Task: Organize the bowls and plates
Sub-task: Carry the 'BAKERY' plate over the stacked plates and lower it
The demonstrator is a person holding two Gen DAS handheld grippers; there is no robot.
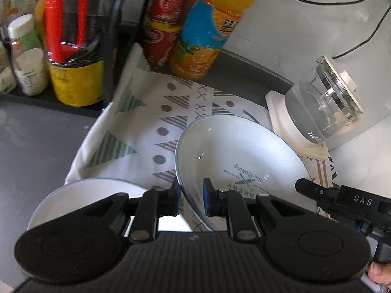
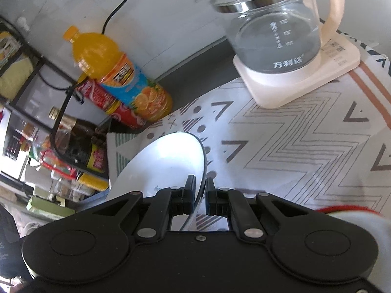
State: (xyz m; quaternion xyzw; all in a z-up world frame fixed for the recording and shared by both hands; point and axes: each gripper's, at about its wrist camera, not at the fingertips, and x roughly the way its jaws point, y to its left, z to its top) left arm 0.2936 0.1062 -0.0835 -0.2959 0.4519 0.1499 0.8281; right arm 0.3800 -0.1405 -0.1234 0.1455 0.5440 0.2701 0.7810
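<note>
You're in a home kitchen, grey counter [image 1: 36, 141] against white tiled wall [image 2: 171, 12], patterned cloth [image 2: 293, 146], glass kettle [image 2: 273, 24] on its base, orange juice bottle [image 2: 117, 73], cola bottles [image 1: 163, 24], rack of sauce bottles [image 1: 73, 48], white plates [image 1: 244, 151].

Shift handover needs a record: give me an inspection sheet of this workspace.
Surface: patterned cloth over a grey counter.
Job's things: printed plate, tilted; second plate beneath the left gripper.
Clutter: glass kettle on its base; orange drink bottle; red-labelled bottle; rack of bottles and jars.
Grippers: left gripper, jaws shut on the printed plate's rim; right gripper, jaws shut on a plate rim, apparently the same plate.
Cables: black cable along the wall.
Surroundings: pale wall; nothing else seen.
</note>
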